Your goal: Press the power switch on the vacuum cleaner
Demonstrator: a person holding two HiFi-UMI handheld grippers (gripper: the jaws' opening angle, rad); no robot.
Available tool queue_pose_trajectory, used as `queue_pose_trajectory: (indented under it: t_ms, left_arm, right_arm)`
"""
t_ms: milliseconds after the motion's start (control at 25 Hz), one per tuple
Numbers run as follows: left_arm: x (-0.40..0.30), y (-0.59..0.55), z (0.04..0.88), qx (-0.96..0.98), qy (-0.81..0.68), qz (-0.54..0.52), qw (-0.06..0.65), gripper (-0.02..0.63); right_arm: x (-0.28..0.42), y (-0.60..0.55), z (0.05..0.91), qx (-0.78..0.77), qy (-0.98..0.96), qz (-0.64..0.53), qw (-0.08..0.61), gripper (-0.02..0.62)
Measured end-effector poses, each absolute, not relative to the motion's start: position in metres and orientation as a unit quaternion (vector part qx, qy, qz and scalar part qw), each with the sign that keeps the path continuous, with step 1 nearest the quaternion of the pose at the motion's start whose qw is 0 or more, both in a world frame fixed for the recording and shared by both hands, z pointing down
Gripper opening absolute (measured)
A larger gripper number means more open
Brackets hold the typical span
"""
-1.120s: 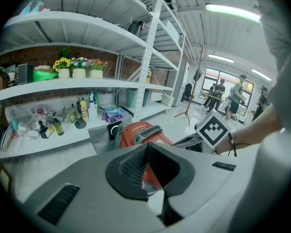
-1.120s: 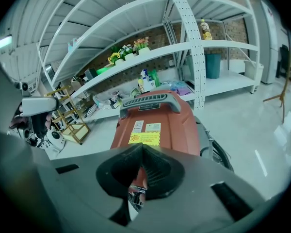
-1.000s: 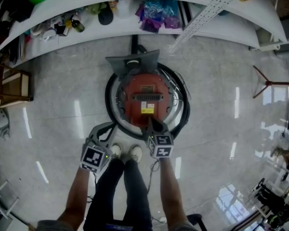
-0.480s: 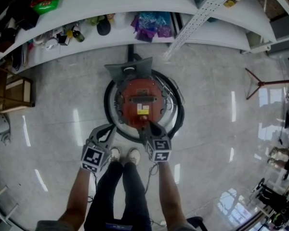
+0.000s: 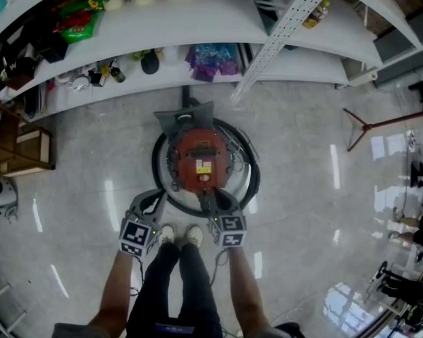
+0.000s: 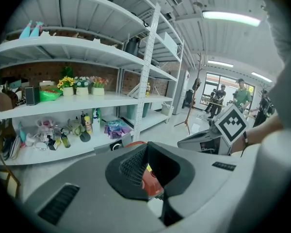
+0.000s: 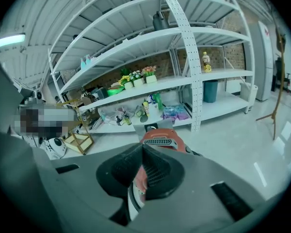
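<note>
The shelves (image 5: 197, 20) are running along the far wall and the glossy floor (image 5: 310, 189) is spreading out on all sides. The red vacuum (image 5: 199, 157) is sitting on that floor just in front of the person's shoes, with its black hose (image 5: 157, 167) looping round it.

The right tongs (image 5: 206, 197) are pointing at the vacuum's near edge, with the tips pressed together and nothing between them; the red body is showing just past them in the right gripper view. A second ago these tips were lying further in, over the red top near the yellow label, and now they are sitting back at the rim while the whole scene is looking smaller, as if the person is straightening up. That is suggesting the press is over, or at least being eased off. The switch itself is too small to pick out.

The left tongs (image 5: 154, 198) are hanging beside the hose, also closed on nothing, clear of the vacuum.
</note>
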State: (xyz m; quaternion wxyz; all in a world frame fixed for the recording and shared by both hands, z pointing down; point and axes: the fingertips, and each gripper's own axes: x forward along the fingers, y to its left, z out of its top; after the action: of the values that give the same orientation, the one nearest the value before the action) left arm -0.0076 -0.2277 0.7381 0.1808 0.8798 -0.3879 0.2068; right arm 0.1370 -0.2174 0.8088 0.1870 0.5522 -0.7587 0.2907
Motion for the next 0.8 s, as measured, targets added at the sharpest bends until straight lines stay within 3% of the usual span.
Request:
queue_pose_trajectory:
  t_ms: [800]
  left_arm:
    - [-0.03, -0.193, 0.64, 0.883, -0.402, 0.186, 0.156, 0.008]
  right_arm:
    - [0.134, -0.169, 0.667, 0.579, -0.76, 0.259, 0.143, 0.011]
